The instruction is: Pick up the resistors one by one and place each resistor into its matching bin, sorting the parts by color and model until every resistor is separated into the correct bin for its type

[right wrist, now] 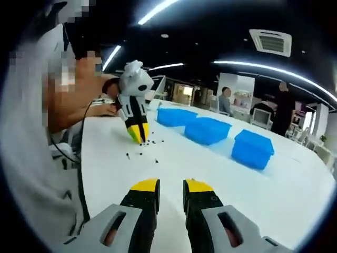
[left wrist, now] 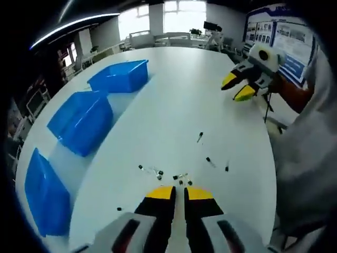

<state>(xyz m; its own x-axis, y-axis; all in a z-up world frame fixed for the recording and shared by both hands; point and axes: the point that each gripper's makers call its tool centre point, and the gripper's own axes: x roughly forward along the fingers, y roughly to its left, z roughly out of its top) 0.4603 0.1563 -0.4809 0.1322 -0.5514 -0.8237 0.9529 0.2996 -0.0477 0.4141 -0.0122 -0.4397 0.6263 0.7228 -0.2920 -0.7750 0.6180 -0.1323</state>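
Several small dark resistors (left wrist: 181,179) lie scattered on the white table (left wrist: 174,105), just ahead of my left gripper (left wrist: 179,193). Its yellow-tipped jaws stand nearly together, and I see nothing between them. More resistors lie apart, one (left wrist: 200,137) farther out and one (left wrist: 210,162) to the right. In the right gripper view the left gripper (right wrist: 138,133) points down at the table beside the resistors (right wrist: 142,150). My right gripper (right wrist: 171,187) hovers over bare table with its jaws apart and empty. It also appears far right as the right gripper (left wrist: 238,87), held above the table.
Three blue bins line the table's left side: far bin (left wrist: 120,75), middle bin (left wrist: 81,121), near bin (left wrist: 46,195). The same blue bins (right wrist: 207,130) sit beyond the resistors. A black cable (right wrist: 81,158) hangs near the table edge. Two people (right wrist: 284,105) stand far back.
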